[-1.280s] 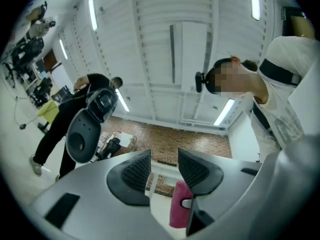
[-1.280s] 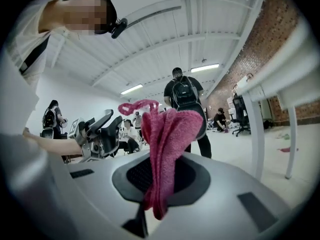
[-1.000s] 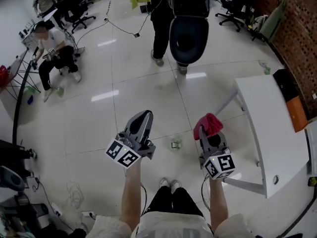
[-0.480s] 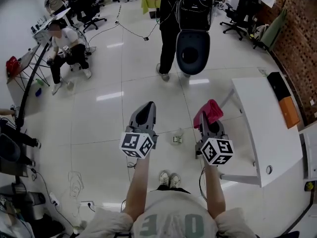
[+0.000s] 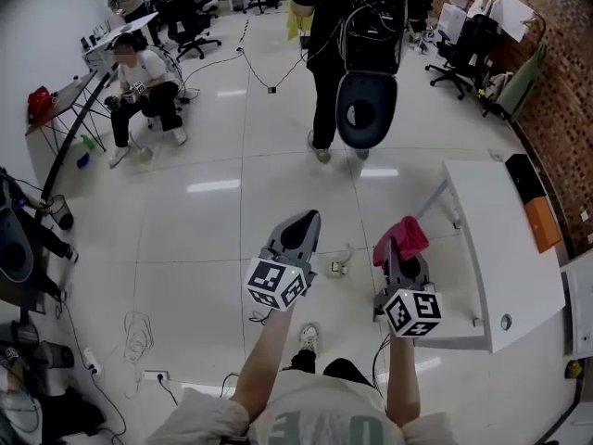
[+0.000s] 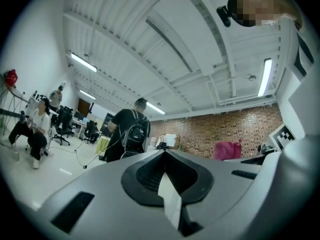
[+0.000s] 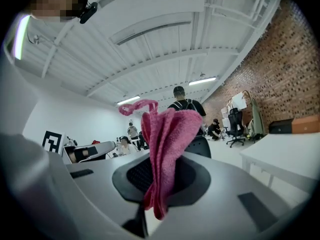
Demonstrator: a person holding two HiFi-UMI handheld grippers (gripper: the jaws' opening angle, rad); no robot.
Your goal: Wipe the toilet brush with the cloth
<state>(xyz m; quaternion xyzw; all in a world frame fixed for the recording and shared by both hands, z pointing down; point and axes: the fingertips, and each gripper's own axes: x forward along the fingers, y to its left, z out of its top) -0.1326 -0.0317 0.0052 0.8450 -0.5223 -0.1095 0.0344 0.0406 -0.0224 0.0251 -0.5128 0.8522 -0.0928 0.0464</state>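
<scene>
Cloth [image 5: 400,238] is pink terry, bunched and pinched at its lower fold in the closed right gripper [image 5: 397,254]; the rest stands up past the jaw tips, probably so a free wad is ready for wiping. Left gripper [image 5: 304,221] is closed on nothing and held out beside the right one over the floor, likely kept free to take the brush; the toilet brush shows in no view, so wiping looks not yet begun. White table [image 5: 505,248] stands near the right gripper; a small thing [image 5: 341,267] on the floor is too small to identify.
</scene>
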